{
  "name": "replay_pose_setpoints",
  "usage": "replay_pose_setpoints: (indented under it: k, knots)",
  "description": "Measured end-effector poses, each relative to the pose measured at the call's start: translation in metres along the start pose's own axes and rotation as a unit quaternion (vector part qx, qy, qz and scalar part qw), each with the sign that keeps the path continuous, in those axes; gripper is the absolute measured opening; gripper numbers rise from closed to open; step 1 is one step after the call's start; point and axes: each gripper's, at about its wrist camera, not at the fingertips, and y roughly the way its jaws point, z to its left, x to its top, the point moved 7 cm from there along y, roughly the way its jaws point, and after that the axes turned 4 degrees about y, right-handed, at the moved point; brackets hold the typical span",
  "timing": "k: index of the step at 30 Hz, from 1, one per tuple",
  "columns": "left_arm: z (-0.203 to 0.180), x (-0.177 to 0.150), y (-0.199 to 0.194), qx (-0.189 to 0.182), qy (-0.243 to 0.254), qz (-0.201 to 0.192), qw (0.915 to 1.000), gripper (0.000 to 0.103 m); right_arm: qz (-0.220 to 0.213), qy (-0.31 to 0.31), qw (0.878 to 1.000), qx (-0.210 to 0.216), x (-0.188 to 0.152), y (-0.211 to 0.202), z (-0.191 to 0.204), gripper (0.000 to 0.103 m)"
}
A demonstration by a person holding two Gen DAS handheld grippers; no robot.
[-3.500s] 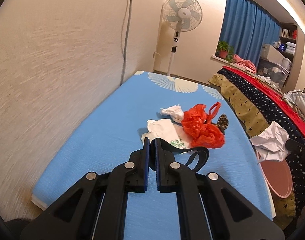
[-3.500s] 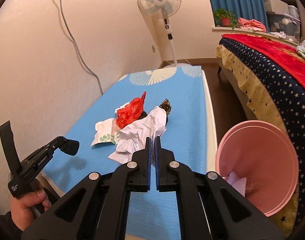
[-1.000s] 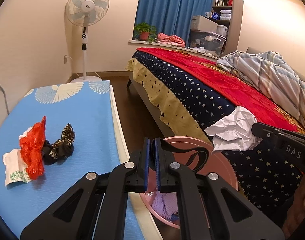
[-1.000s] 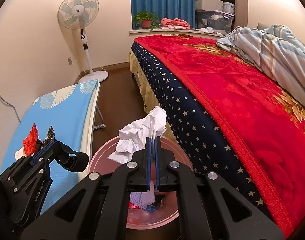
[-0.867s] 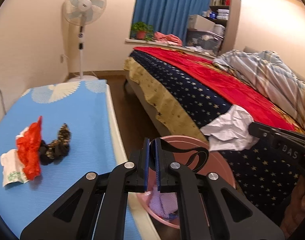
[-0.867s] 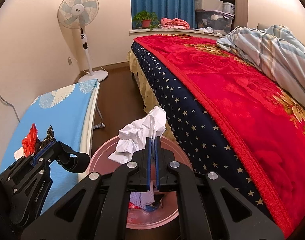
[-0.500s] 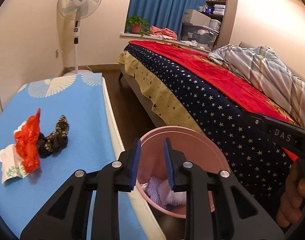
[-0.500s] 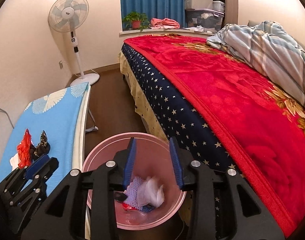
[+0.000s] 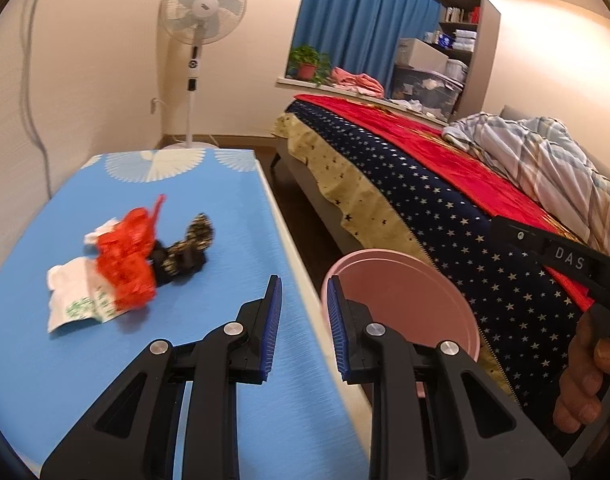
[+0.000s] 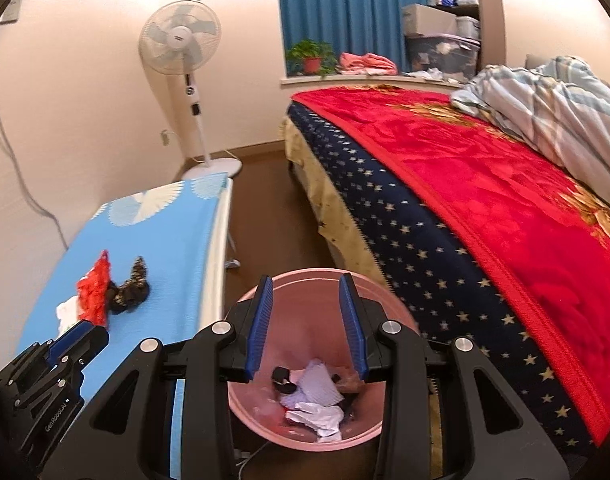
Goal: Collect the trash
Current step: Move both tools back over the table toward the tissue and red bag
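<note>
Left gripper (image 9: pixel 303 300) stood parted, empty, right gripper (image 10: pixel 306 304) likewise, over round pink plastic bin (image 10: pixel 397 300), crumpled red plastic bag (image 9: pixel 125 258) on blue table (image 9: pixel 225 208).

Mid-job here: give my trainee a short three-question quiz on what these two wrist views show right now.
1. True or false: the right claw holds crumpled paper.
2. Which lies on the blue table? A) red plastic bag B) potted plant C) striped duvet
3. Fill in: the pink bin stands between the table and the ____.

Key: 1 false, both claws are open and empty. 2 A. 3 bed.
</note>
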Motion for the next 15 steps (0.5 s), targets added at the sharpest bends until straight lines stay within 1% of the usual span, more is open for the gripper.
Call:
replay_pose_setpoints:
  k: [3, 7, 11, 15]
  knots:
    - [0.017, -0.007, -0.007, 0.010, -0.006, -0.004, 0.9999, 0.024, -0.006, -0.011, 1.000, 0.013, -0.003, -0.001, 0.014, 0.035]
    - [0.046, -0.019, -0.011, 0.028, -0.021, -0.005, 0.9994, 0.024, -0.003, -0.023, 0.999, 0.031, -0.012, 0.003, 0.032, 0.035]
    - [0.083, -0.037, -0.010, 0.052, -0.052, 0.000, 0.9973, 0.024, 0.005, -0.032, 0.998, 0.050, -0.021, 0.012, 0.051, 0.035]
    - [0.120, -0.054, -0.008, 0.075, -0.086, 0.005, 0.9935, 0.024, 0.007, -0.039, 0.997, 0.068, -0.029, 0.022, 0.072, 0.035]
